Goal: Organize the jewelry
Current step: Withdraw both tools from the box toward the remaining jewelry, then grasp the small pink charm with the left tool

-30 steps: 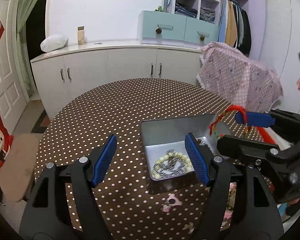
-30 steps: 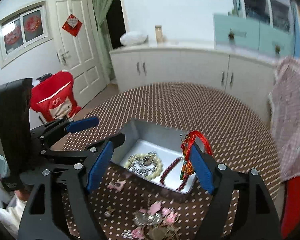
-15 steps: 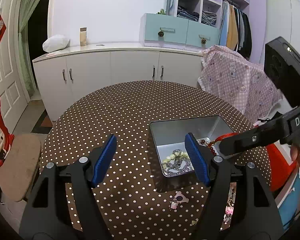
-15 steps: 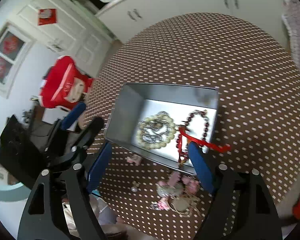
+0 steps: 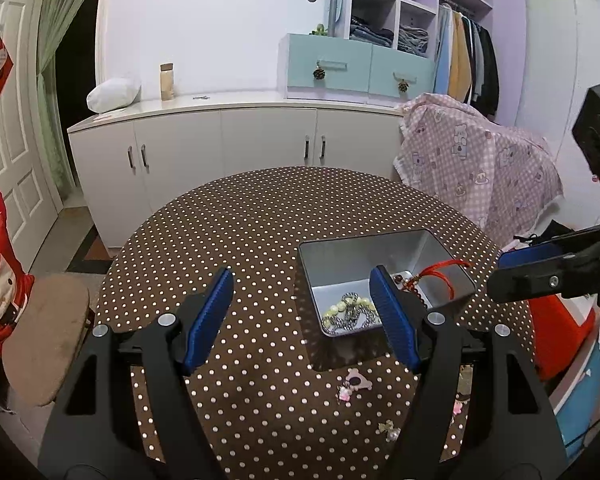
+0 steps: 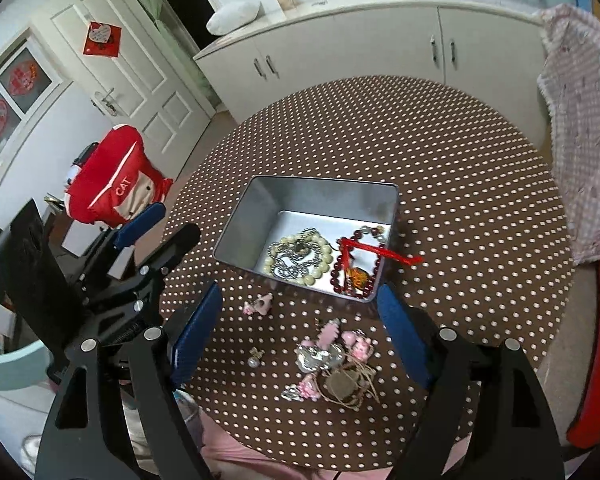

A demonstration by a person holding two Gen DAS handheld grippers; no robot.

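A: Nearest the right tool (image 6: 300, 328), what lies on the tabletop (image 6: 440, 152)?

B: A loose heap of pink charms and a tan cord pendant (image 6: 332, 364) sits right between its blue pads, which stand wide apart with nothing gripped. A small pearl earring (image 6: 254, 358) lies just left of the heap, and a pink bear-shaped piece (image 6: 259, 305) a little farther on, near the tin.

A: And the tin itself?

B: The grey metal tin (image 6: 256, 208) stands beyond the fingertips, in the middle of the dotted tabletop. Inside it lie a cream bead bracelet tangled with a silver chain (image 6: 298, 256) on the left and a dark red bead bracelet (image 6: 354, 264) on the right, its red ribbon (image 6: 384, 253) trailing over the tin's right rim.

A: Where is the left tool (image 5: 302, 316)?

B: It hovers over the tabletop's near edge, jaws also wide open and empty. Its right pad overlaps the tin's near corner in the left wrist view, with the bracelets just behind it; the left pad is over bare cloth.

A: Farther back?

B: White cabinets (image 5: 220, 148) along the wall.
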